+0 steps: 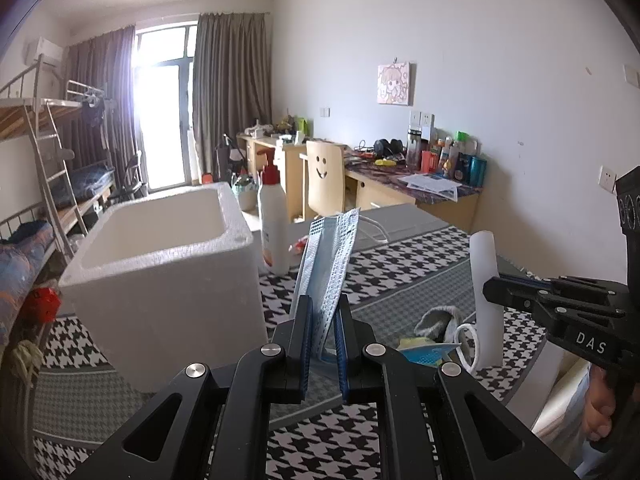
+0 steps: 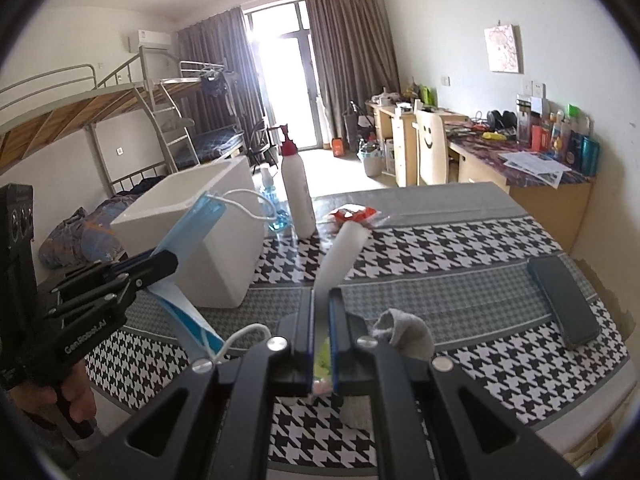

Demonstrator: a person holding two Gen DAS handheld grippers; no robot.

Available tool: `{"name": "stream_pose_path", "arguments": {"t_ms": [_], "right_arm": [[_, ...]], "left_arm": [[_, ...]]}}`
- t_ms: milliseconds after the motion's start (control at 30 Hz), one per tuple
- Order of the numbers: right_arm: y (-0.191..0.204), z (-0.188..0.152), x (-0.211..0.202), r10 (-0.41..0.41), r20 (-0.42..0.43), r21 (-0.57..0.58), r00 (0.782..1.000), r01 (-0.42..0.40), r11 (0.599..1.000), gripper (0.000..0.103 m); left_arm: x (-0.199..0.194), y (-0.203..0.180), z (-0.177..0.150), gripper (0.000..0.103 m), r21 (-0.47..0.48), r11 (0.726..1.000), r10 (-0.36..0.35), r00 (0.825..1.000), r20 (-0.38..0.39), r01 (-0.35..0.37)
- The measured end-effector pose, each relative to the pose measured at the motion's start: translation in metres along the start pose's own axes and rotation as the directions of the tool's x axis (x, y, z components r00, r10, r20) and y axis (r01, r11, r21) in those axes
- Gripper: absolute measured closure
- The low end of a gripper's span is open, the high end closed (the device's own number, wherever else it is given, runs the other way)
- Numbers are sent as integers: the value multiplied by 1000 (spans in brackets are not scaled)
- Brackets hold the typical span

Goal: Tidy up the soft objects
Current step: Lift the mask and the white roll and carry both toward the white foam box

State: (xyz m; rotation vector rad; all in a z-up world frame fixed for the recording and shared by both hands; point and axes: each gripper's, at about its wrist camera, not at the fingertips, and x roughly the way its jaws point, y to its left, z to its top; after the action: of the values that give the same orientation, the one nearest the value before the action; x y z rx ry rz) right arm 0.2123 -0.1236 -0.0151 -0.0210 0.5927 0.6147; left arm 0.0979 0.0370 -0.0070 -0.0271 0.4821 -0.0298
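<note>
My left gripper (image 1: 324,300) is shut on a stack of blue face masks (image 1: 332,256), which stand upright above the houndstooth table cloth (image 1: 328,452). Just left of them sits an open white foam box (image 1: 160,264). My right gripper (image 2: 320,296) is shut on a white soft roll (image 2: 344,252) that leans up and away from its fingers. In the right wrist view the left gripper (image 2: 168,260) holds the masks (image 2: 192,224) in front of the foam box (image 2: 224,256). A grey sock (image 2: 404,332) lies on the cloth beside the right gripper.
A white bottle with a red pump (image 2: 296,196) stands behind the box, beside a red and white packet (image 2: 352,214). A dark phone (image 2: 564,304) lies near the table's right edge. Another blue mask with a white loop (image 1: 428,354) lies by the sock (image 1: 438,320).
</note>
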Motion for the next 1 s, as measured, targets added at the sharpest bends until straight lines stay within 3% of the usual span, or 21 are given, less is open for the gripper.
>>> {"name": "stream_pose_path", "arguments": {"t_ms": [1000], "right_arm": [[8,39,2,34,77,-60,996,-29,998,95]], "left_arm": [[-4,11,41,91,-11,999,33,996,86,-32]]}}
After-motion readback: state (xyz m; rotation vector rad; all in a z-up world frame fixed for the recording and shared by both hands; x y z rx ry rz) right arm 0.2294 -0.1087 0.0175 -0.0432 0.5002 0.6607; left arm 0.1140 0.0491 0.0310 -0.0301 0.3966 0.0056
